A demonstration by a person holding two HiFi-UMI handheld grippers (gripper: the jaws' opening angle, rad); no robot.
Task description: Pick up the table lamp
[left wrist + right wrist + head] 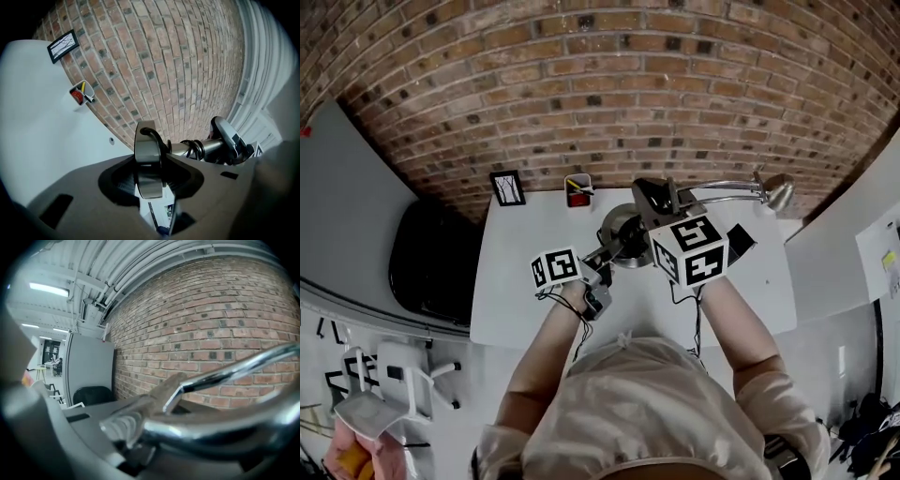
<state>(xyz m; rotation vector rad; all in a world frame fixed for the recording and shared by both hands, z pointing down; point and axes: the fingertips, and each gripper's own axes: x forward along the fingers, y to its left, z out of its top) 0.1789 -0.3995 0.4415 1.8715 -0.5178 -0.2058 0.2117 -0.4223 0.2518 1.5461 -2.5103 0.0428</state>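
The table lamp hangs in the air over the white table, held at two places. Its round metal base stands on edge, and my left gripper is shut on it. In the left gripper view the base sits edge-on between the dark pads of that gripper, with the stem running off to the right. My right gripper is shut on the chrome arm, which ends in the lamp head at the right. The arm fills the right gripper view, clamped in the gripper.
A small framed picture and a cup of pens stand at the table's far edge against the brick wall. A black chair sits left of the table by a grey partition. A white chair stands lower left.
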